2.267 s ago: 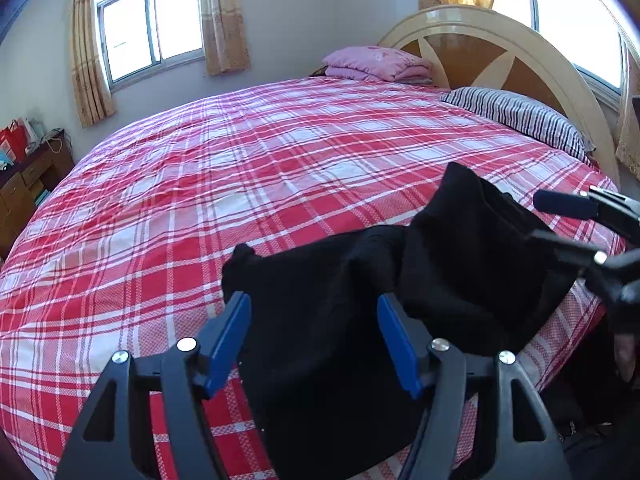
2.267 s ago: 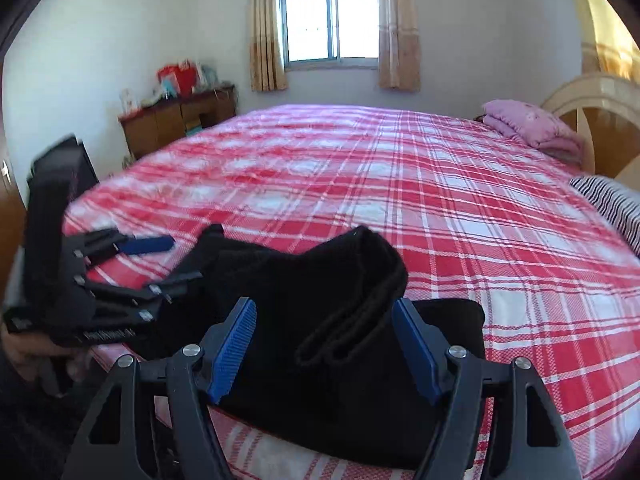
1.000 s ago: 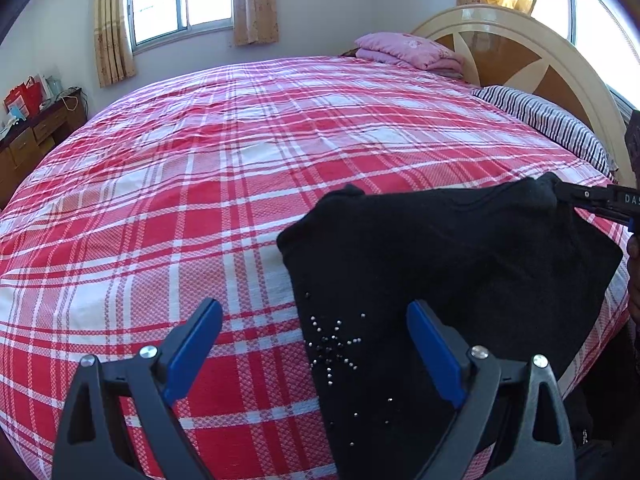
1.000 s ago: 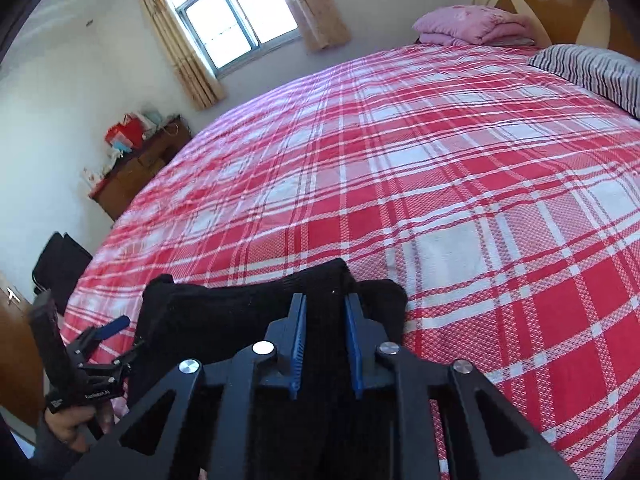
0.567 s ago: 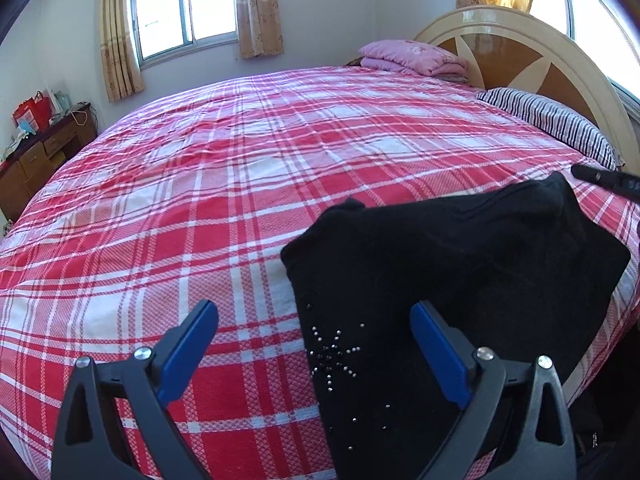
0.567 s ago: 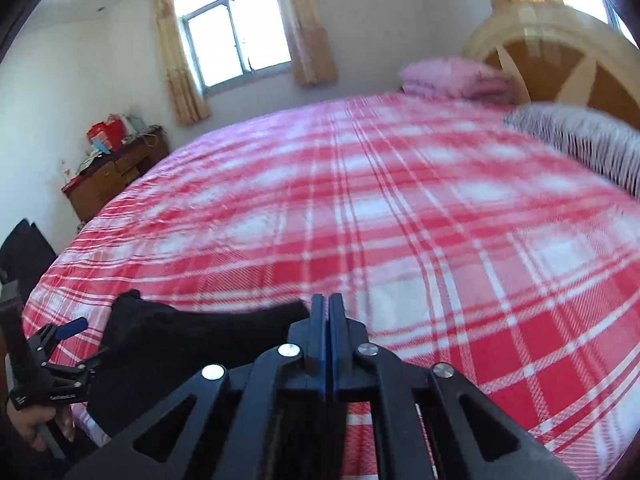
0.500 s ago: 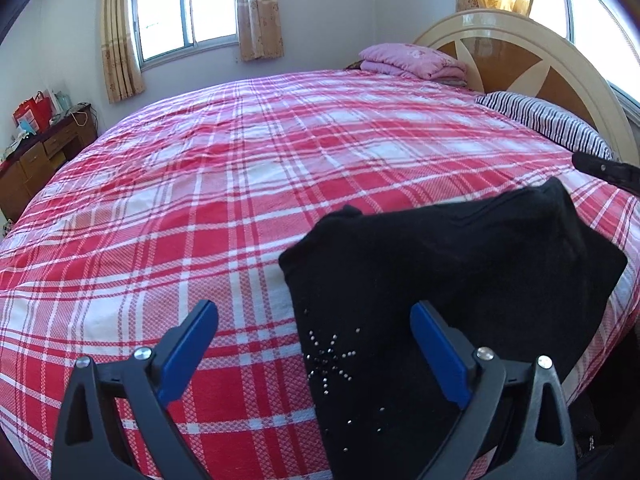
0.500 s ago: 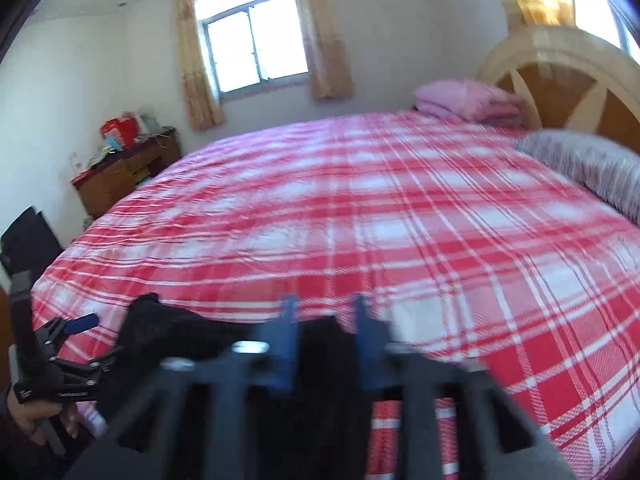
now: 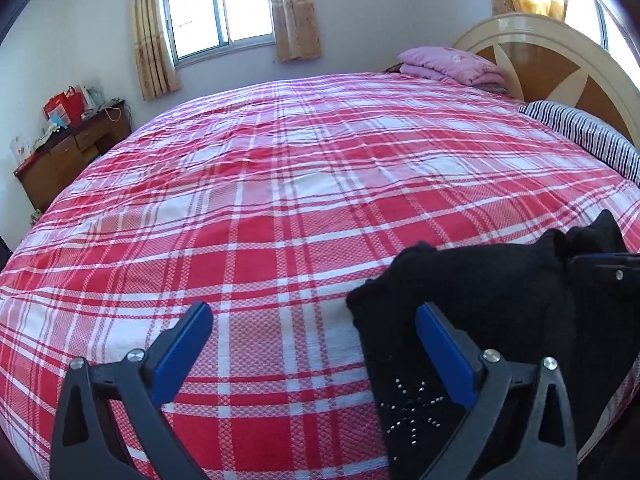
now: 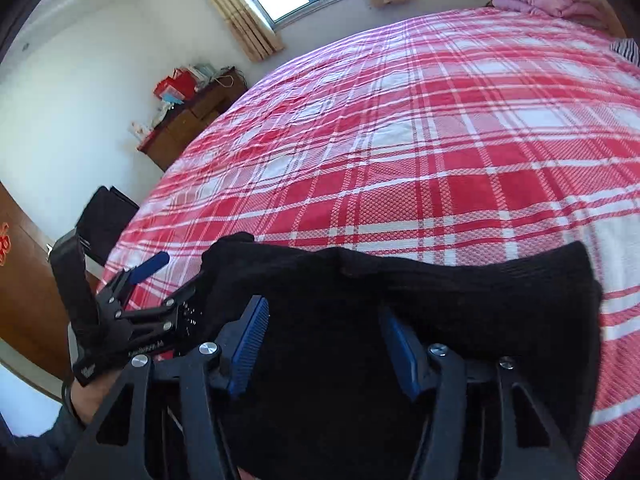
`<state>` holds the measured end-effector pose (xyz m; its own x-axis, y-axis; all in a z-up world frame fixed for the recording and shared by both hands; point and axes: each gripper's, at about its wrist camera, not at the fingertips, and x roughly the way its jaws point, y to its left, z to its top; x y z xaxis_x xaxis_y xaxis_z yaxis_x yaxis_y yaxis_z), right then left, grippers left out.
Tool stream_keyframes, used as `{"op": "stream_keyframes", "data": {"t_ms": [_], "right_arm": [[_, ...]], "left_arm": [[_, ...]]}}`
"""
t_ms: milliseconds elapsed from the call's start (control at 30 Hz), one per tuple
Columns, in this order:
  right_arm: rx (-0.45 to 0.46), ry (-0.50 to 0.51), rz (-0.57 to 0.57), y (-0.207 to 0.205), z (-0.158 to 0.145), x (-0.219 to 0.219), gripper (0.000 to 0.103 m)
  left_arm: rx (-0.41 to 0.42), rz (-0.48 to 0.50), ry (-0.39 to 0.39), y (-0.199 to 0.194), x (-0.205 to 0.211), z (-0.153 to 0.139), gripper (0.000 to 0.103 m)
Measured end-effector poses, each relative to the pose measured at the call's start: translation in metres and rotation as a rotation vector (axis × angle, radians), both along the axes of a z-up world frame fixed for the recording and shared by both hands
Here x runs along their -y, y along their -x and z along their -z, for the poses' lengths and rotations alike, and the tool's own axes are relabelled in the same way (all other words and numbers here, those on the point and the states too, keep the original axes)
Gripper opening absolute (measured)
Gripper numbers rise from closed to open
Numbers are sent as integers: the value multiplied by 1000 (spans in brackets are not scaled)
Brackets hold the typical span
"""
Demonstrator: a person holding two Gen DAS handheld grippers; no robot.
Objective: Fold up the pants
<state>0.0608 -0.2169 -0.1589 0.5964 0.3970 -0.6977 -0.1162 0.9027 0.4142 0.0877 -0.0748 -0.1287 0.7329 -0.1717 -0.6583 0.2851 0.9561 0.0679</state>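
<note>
Both tongs are wide open: left gripper (image 9: 316, 344) beside the black pants (image 10: 460, 304), right gripper (image 10: 324, 340) straddling them.

free: plaid bed (image 9: 280, 208) beyond pants (image 10: 460, 300) | blocked: pillow (image 9: 584, 136), folded blanket (image 9: 452, 64) near headboard (image 9: 560, 52)

Red-white plaid bedspread (image 9: 280, 208) covers bed. Folded pink blanket (image 9: 452, 65) near arched headboard (image 9: 560, 52); striped pillow (image 9: 588, 136) beside it. Curtained window (image 9: 220, 4) behind. Wooden dresser (image 9: 68, 160) holds red bags (image 9: 62, 106).
</note>
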Motion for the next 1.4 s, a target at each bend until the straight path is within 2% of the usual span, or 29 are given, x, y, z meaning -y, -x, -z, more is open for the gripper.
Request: {"op": "stream_keyframes", "data": {"t_ms": [67,167,267,367,400,433,567,700,833,967,1067,1133,1200,1300,1400], "right_arm": [[37,43,7,10,-7,-1,60],[82,-20,29,26,-14,13,60],[130,-58,69,32,-18,27,61],[65,-41,121,20,-8,43,62],[42,-55,121,16,1,48,62],[60,-60,115,17,2,49,62],[80,34,88,20,-4,36,62],[85,22,110,36,-18,36,62],[112,21,70,63,-32,32,63],[71,27,-1,88,-23,23,64],[36,100,-16,99,-8,23,65],[41,110,-36,99,-2,25,65],[45,95,-33,99,-5,26,65],[89,57,-25,105,-22,33,65],[134,86,88,107,-36,54,65]], "left_arm": [[5,11,10,2,3,-4,103],[15,64,49,11,15,-13,103],[3,123,57,13,31,-19,103],[-28,154,14,8,45,-12,103],[-38,153,-6,6,49,-7,103],[-48,149,-13,4,50,-3,103],[-74,141,16,3,44,2,103],[-76,141,21,8,41,-4,103],[-77,148,31,14,37,-8,103],[-80,155,38,19,36,-10,103],[-84,180,39,25,38,-11,103],[-100,199,19,28,42,-5,103],[-121,206,3,28,44,3,103],[-120,194,43,28,31,0,103],[-99,153,42,26,15,-2,103]]}}
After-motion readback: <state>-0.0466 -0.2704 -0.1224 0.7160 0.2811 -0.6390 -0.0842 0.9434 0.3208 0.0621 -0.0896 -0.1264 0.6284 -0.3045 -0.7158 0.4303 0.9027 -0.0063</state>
